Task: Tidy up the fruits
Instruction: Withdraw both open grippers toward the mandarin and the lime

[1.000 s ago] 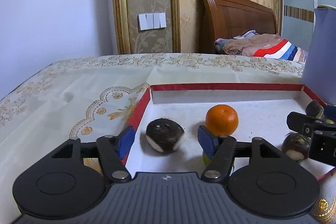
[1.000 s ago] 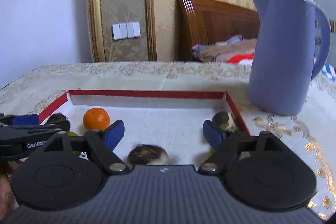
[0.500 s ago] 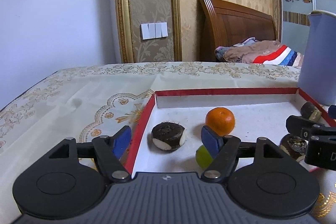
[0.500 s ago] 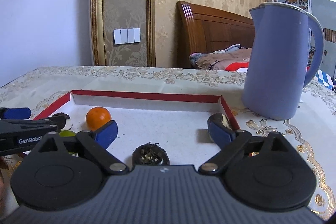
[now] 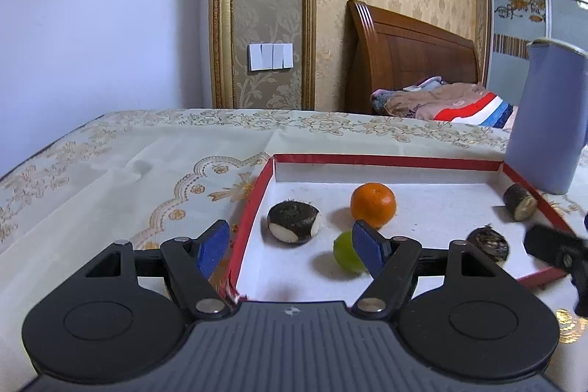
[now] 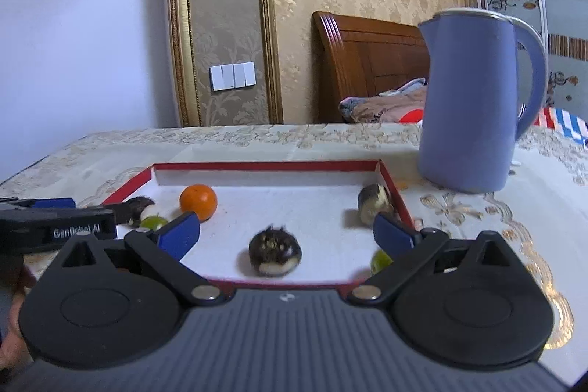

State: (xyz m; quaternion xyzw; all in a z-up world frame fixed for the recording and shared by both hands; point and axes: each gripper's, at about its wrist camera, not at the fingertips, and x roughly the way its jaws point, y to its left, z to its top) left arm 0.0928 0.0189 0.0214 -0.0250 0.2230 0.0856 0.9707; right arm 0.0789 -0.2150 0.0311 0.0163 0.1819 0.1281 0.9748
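Both grippers are hanging empty over the red-rimmed tray at lower centre: left gripper half-open, right gripper opening wide. An orange, limes and dark roots are lying inside.

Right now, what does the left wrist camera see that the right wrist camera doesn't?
Left only: the open left gripper from behind, holding nothing. Right only: a second small round green fruit at the near right corner of the red-edged white tray, and the handle of the blue plastic kettle. Both: that tray, the round orange fruit, one green fruit, two dark hairy bulbs, a cut stub.
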